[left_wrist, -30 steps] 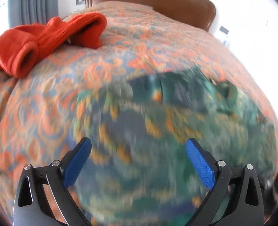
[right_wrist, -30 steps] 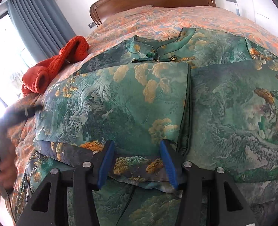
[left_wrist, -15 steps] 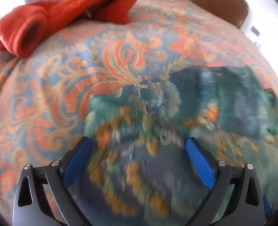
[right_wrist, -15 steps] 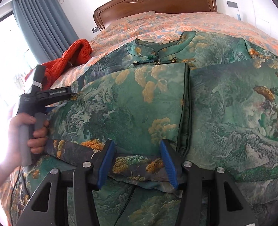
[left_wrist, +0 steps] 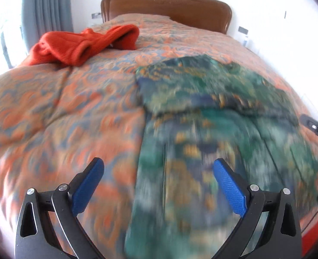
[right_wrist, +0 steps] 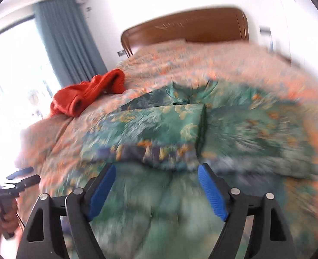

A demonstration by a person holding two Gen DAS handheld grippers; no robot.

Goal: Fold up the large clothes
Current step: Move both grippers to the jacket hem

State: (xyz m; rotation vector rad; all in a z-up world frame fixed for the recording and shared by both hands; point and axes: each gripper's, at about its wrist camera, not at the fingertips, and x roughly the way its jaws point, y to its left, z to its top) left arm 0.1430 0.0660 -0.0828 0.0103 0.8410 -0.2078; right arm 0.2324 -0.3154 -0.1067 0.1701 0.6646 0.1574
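A large green garment with a gold and blue print [left_wrist: 212, 112] lies spread on the bed, its sleeves folded in over the body; it also shows in the right wrist view [right_wrist: 169, 125], collar toward the headboard. My left gripper [left_wrist: 159, 172] is open and empty above the garment's left edge. My right gripper [right_wrist: 156, 181] is open and empty, just back from the folded sleeve's dark cuff edge [right_wrist: 150, 153]. Both views are blurred by motion.
An orange knitted sweater [left_wrist: 83, 43] lies crumpled at the bed's far left [right_wrist: 87, 95]. The orange patterned bedspread [left_wrist: 61, 108] covers the bed. A wooden headboard [left_wrist: 165, 4] stands behind. Blue curtains [right_wrist: 68, 41] hang by a bright window at left.
My right gripper has opened wider, let go of the sleeve fold and pulled back. My left gripper has drawn back and swung toward the garment's lower left edge.
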